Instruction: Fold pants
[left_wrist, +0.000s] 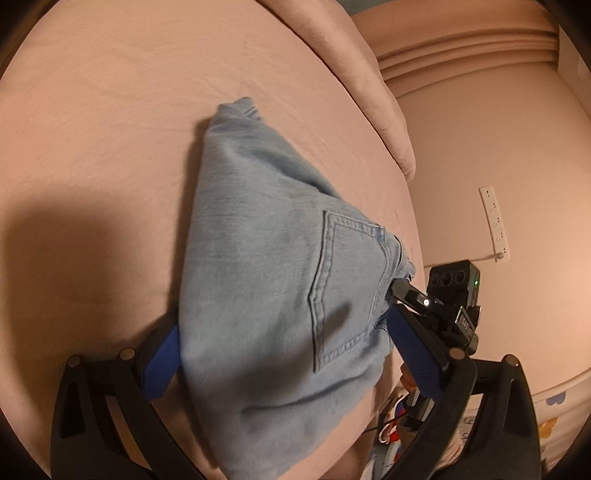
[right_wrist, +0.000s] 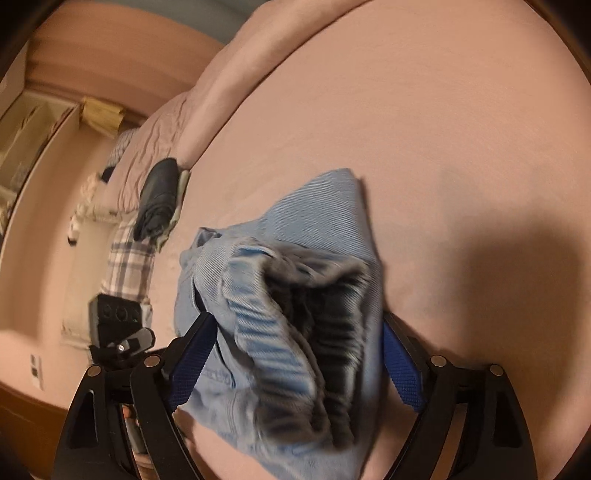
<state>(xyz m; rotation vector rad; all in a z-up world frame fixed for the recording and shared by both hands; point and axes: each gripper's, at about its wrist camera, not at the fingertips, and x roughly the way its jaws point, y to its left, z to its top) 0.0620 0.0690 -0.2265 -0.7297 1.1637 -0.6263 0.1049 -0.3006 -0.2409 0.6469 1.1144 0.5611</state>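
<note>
Left wrist view: light-blue denim pants (left_wrist: 266, 266), folded into a thick bundle, lie on a pink bed sheet (left_wrist: 110, 110) and fill the centre and lower centre of the frame; a stitched back pocket (left_wrist: 347, 291) faces up at centre right. Left gripper (left_wrist: 284, 354) straddles the bundle's near end w/ jaws wide: blue pad of one finger (left_wrist: 162, 365) at lower left sits at the cloth's edge, the other blue pad (left_wrist: 413, 354) at lower right just beside the pocket side; whether either pad presses the denim cannot be told. A rolled pink duvet (left_wrist: 369, 85) runs along the upper right; a white socket strip (left_wrist: 493, 221) is on the wall at right. Part of the other tool, black w/ a small green light (left_wrist: 454, 295), shows at centre right. Right wrist view (motion-blurred): the same bundle seen end-on at lower centre, stacked layers w/ dark gaps betw. them. Right gripper (right_wrist: 295, 365) spans the bundle w/ jaws spread wide, blue pads at either flank, cloth betw. them; firm grip not evident. A dark folded garment (right_wrist: 157, 199) and a plaid cloth (right_wrist: 129, 266) lie at the bed's edge, centre left.
</note>
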